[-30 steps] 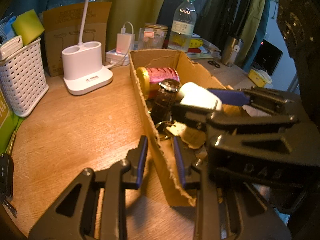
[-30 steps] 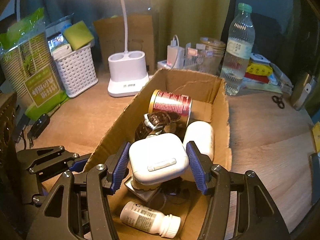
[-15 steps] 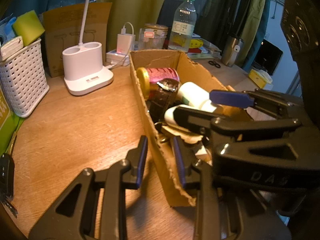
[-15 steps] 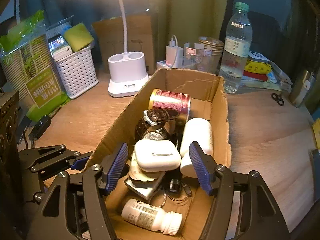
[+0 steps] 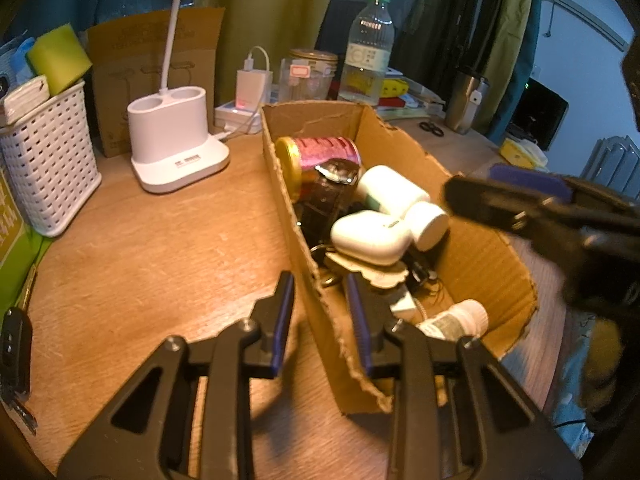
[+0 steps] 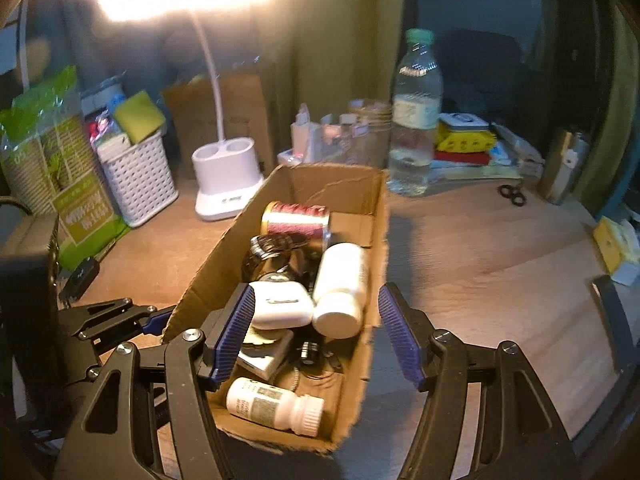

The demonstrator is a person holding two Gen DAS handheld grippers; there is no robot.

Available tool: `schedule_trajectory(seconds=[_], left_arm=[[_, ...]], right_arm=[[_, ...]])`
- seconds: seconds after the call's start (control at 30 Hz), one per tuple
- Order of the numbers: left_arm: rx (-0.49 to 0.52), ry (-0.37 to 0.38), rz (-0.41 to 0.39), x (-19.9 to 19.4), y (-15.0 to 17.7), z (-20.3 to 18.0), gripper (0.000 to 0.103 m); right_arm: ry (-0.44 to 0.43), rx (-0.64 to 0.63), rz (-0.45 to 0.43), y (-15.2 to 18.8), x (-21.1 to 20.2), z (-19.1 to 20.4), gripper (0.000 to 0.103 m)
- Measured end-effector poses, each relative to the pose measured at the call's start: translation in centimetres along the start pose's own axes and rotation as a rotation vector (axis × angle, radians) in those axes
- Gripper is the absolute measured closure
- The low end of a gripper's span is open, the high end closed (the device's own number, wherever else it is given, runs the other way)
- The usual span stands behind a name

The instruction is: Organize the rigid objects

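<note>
**Friend:** What just changed?

**Me:** My right claw (image 6: 316, 336) let go of the white case (image 6: 280, 306). A moment ago the case sat between its pads. Now it lies in the cardboard box (image 5: 484, 248), on top of the other things, just beside the big white bottle (image 6: 342, 284). My right claw has lifted up and back, and its jaws stand apart with nothing in them.

**Friend:** And your other claw?

**Me:** My left claw (image 5: 320, 320) has not moved. It is pinched tight on the box's near wall, one pad outside and one inside, so the box stays put on the bench (image 5: 160, 248).

**Friend:** So is the job done?

**Me:** I think that piece is done. A dark car key (image 5: 16, 344) lies on the bench, well apart from the box. Maybe that goes in next.
</note>
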State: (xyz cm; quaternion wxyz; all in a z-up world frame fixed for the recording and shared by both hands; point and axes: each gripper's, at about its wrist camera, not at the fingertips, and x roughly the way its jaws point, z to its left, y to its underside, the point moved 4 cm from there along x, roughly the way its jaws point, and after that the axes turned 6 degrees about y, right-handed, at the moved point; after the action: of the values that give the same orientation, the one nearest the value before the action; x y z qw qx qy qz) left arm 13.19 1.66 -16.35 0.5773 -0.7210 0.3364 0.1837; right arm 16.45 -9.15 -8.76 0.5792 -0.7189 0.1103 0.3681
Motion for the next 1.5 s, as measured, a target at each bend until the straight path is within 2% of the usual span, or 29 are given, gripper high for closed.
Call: schedule_trajectory(seconds=[0.37, 0.53, 0.67, 0.8, 0.9, 1.07, 1.2, 1.3, 1.5], left_arm=[[0.000, -0.008, -0.002, 0.0, 0.0, 0.0, 0.072], [0.002, -0.040, -0.013, -0.2, -0.1, 0.1, 0.067], [0.025, -0.082, -0.065, -1.2, -0.4, -0.1, 0.067], [0.046, -0.101, -0.162, -3.6, -1.1, -0.5, 0.064], [0.060, -0.101, -0.227, -5.3, -1.6, -1.1, 0.046], [0.089, -0.080, -0.307, -8.1, -2.9, -2.3, 0.039], [0.113, -0.062, -0.353, -10.2, -3.7, -3.3, 0.037], [0.124, -0.046, -0.371, -11.8, -3.9, -4.0, 0.035], [0.139, -0.031, -0.373, -13.5, -4.0, -5.1, 0.032]], right_arm=[[0.044, 0.111, -0.068, 1.1, -4.0, -4.1, 0.035], [0.094, 0.146, -0.091, 1.8, -5.5, -5.9, 0.035], [0.138, 0.165, -0.123, 1.8, -6.9, -7.1, 0.035], [0.167, 0.172, -0.146, 1.7, -8.2, -7.8, 0.035], [0.184, 0.169, -0.164, 1.6, -9.0, -7.9, 0.035], [0.209, 0.156, -0.199, 1.2, -10.7, -7.5, 0.035], [0.223, 0.142, -0.235, 1.0, -12.2, -6.8, 0.034], [0.234, 0.130, -0.264, 0.8, -13.3, -6.1, 0.023], [0.250, 0.119, -0.310, 0.7, -15.1, -5.0, 0.023]])
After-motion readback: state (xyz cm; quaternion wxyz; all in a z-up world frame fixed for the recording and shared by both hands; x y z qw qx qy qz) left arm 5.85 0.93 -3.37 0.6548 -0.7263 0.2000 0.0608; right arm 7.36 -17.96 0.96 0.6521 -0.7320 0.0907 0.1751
